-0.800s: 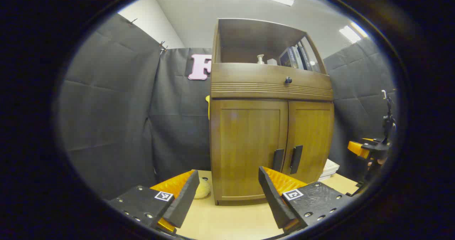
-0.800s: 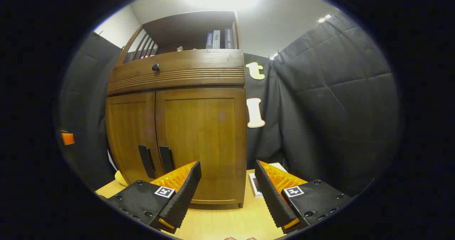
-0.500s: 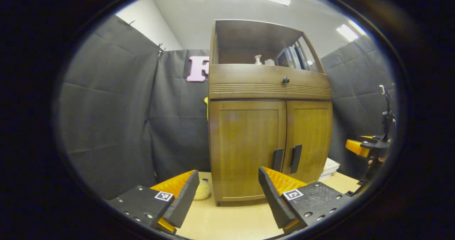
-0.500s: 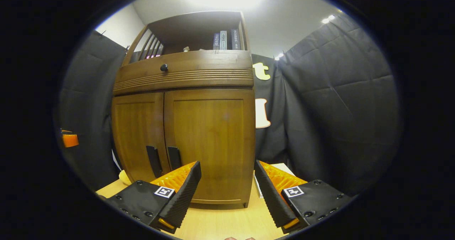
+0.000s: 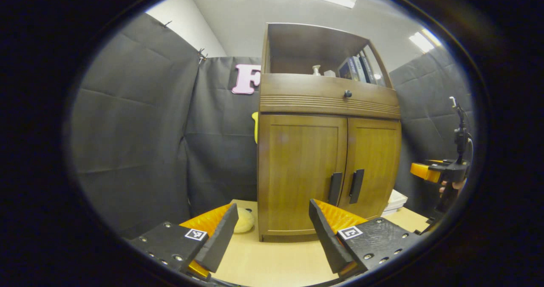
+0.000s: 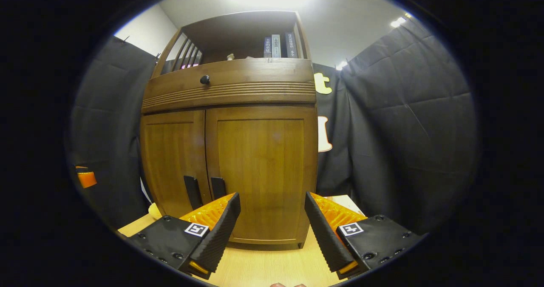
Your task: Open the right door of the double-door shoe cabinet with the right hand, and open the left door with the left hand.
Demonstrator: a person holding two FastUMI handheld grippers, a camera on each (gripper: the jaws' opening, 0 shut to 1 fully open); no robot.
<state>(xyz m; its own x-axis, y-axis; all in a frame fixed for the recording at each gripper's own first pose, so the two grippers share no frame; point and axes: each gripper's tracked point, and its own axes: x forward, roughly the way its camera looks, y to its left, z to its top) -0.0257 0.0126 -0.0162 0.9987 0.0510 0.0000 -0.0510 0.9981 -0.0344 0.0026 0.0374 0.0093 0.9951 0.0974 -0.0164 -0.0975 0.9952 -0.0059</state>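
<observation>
The left gripper [image 5: 272,231] has its fingers spread wide with nothing between them, and it touches nothing. The right gripper [image 6: 272,229] is just as wide apart and holds nothing either. The shoe cabinet [image 6: 229,151] stands on a pale wooden table [image 5: 272,263], with its left door [image 5: 299,172] and right door [image 6: 261,172] both closed. The two dark handles [image 5: 345,187] sit side by side at the middle seam. A small pale object [image 5: 244,221], perhaps a soft toy, lies beside the cabinet's left corner.

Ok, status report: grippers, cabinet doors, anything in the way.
Left gripper open, empty, short of cabinet. Right gripper open, empty. Left door and right door shut, handles untouched. Nothing between fingers and handles.
</observation>
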